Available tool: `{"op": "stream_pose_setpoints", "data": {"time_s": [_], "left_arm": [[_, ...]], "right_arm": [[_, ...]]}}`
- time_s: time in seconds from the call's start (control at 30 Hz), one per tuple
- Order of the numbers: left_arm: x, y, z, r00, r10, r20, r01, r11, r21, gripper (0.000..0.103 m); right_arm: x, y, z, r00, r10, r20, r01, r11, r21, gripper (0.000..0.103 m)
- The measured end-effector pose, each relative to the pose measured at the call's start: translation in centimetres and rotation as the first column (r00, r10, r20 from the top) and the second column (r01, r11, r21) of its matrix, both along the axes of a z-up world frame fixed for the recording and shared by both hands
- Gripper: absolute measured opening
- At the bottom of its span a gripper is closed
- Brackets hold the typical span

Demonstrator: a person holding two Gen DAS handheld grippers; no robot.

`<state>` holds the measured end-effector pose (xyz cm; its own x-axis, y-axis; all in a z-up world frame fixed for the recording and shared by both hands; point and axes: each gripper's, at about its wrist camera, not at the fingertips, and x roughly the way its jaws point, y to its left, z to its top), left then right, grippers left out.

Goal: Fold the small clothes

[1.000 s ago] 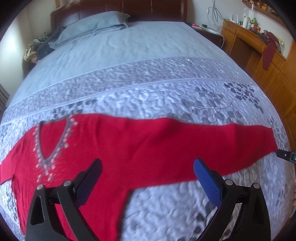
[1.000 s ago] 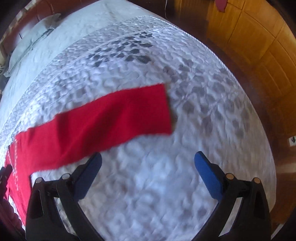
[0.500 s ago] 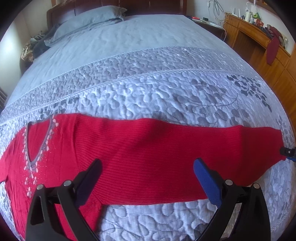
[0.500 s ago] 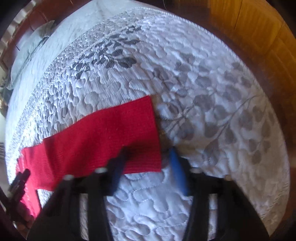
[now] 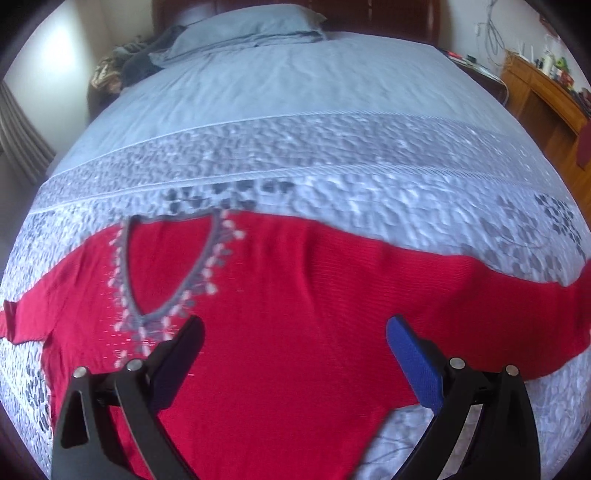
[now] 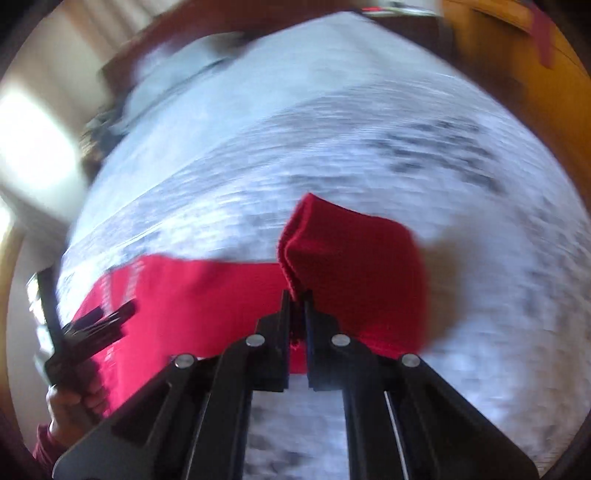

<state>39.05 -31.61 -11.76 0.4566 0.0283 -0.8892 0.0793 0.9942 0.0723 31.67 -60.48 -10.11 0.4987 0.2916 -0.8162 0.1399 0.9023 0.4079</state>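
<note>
A red knit sweater (image 5: pixel 295 314) with a grey beaded V-neck (image 5: pixel 170 269) lies spread on the quilted bed. My left gripper (image 5: pixel 295 350) is open and hovers over the sweater's chest, holding nothing. My right gripper (image 6: pixel 297 295) is shut on the cuff end of the sweater's right sleeve (image 6: pixel 351 266) and holds it lifted and folded over above the bed. The rest of the sleeve (image 6: pixel 192 291) trails left toward the body. The left gripper (image 6: pixel 85 332) also shows at the left edge of the right wrist view.
The bed (image 5: pixel 295 129) has a light blue quilted cover (image 5: pixel 332 173) and a pillow (image 5: pixel 247 26) at the head. A wooden dresser (image 5: pixel 543 96) stands at the right. Dark clothes (image 5: pixel 140 66) lie beside the pillow. A curtain (image 5: pixel 18 136) hangs at the left.
My right gripper has closed on the sleeve cuff and lifted it off the bed toward the left. My left gripper has shifted left, over the chest near the V-neck, still open.
</note>
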Motion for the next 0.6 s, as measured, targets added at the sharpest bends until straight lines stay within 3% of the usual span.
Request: {"op": "stream_pose_setpoints", "data": {"time_s": [0.07,0.13,0.2,0.4,0.5,0.6], "left_arm": [[0.1,1.4,0.2,1.000,0.014,-0.004,-0.014,1.000,-0.004,0.099],[0.2,2.5,0.3,1.000,0.024,-0.014,-0.024,0.999,-0.023,0.099],[0.2,2.9,0.4,1.000,0.012,-0.027,-0.013,0.999,-0.050,0.099],[-0.8,-0.7,0.1,0.990,-0.121,-0.074,0.107,0.980,-0.165,0.098],[-1.2,-4.1,-0.8,0.969,-0.208,-0.130,0.171,0.953,-0.252,0.098],[-1.0,-7.1,-1.8,0.951,-0.257,-0.171,0.204,0.940,-0.273,0.093]], "right_arm": [[1.6,4.0,-0.6,0.998,0.060,-0.008,-0.060,0.998,0.022,0.006],[2.5,6.8,-1.7,0.995,0.093,-0.046,-0.092,0.995,0.036,0.020],[2.4,8.0,-2.2,0.993,0.106,-0.047,-0.103,0.993,0.053,0.024],[-3.8,5.4,-2.2,1.000,-0.022,-0.017,0.022,1.000,-0.005,0.024],[-8.0,3.9,-3.0,0.994,-0.105,-0.017,0.103,0.990,-0.095,0.024],[-11.4,2.9,-4.0,0.986,-0.168,0.014,0.169,0.983,-0.077,0.024]]}}
